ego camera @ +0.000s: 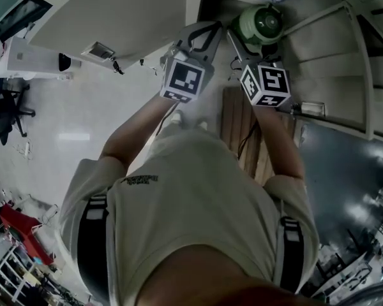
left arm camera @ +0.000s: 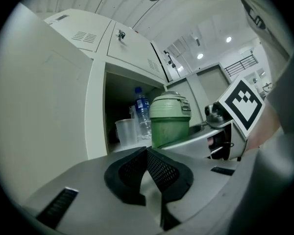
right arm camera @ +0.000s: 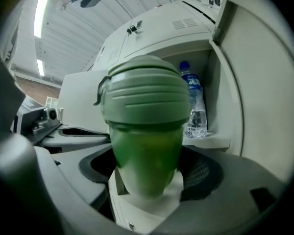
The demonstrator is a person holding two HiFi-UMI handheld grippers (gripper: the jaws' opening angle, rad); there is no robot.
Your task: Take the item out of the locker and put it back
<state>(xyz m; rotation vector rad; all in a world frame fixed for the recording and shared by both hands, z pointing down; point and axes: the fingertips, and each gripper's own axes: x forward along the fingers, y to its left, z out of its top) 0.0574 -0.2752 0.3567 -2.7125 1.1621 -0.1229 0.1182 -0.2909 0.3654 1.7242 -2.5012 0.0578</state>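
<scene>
So the right tongs are spread wide and clamped on the green jug. It's hanging just outside the open locker, around 12 o'clock in the head view. Can't say if this is the out leg or the back leg. My guess: going back means sliding it onto the shelf clear of the water bottle and cup. Both arms reach forward, with the left tongs at the jug's 9 o'clock, pinched together and empty.
</scene>
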